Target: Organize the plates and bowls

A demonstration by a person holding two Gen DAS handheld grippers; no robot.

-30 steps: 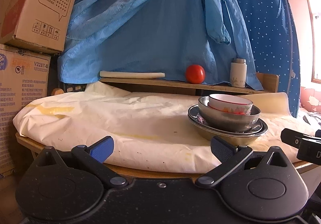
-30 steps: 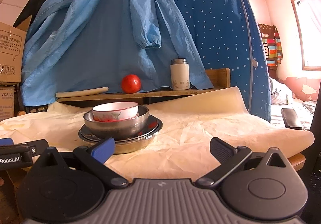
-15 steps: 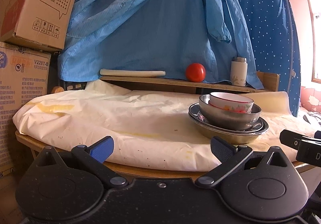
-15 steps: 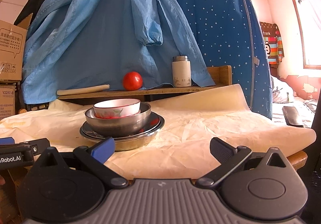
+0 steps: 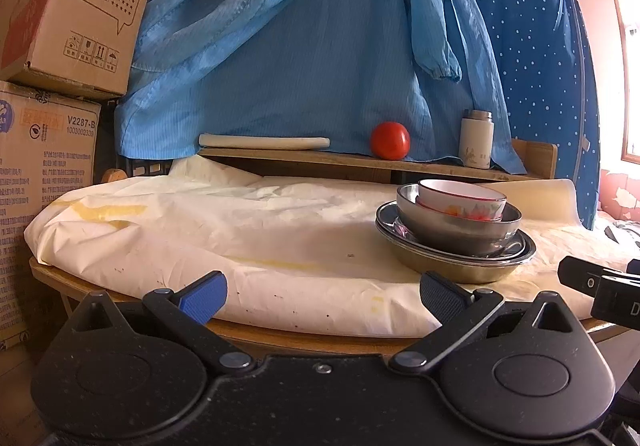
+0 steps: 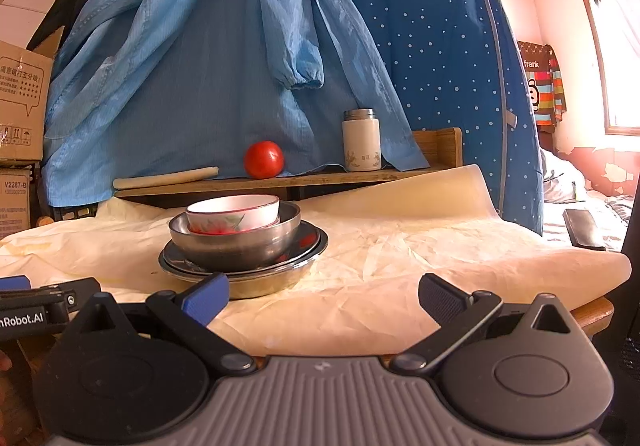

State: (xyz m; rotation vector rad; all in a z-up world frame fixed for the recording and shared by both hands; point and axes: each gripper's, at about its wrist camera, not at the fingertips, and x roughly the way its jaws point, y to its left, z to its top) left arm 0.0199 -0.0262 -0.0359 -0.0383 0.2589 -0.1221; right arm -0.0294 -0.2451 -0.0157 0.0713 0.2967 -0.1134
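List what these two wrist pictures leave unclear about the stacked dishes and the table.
- Inside of the ceramic bowl: both views are too low; its own rim hides it.
- Dishes under the steel bowl: nested rims overlap, so their count is uncertain in either view.
- Table near edge: covered by the left tool body; likewise behind the right tool.
- Table surface: hidden under the wrinkled cream sheet.
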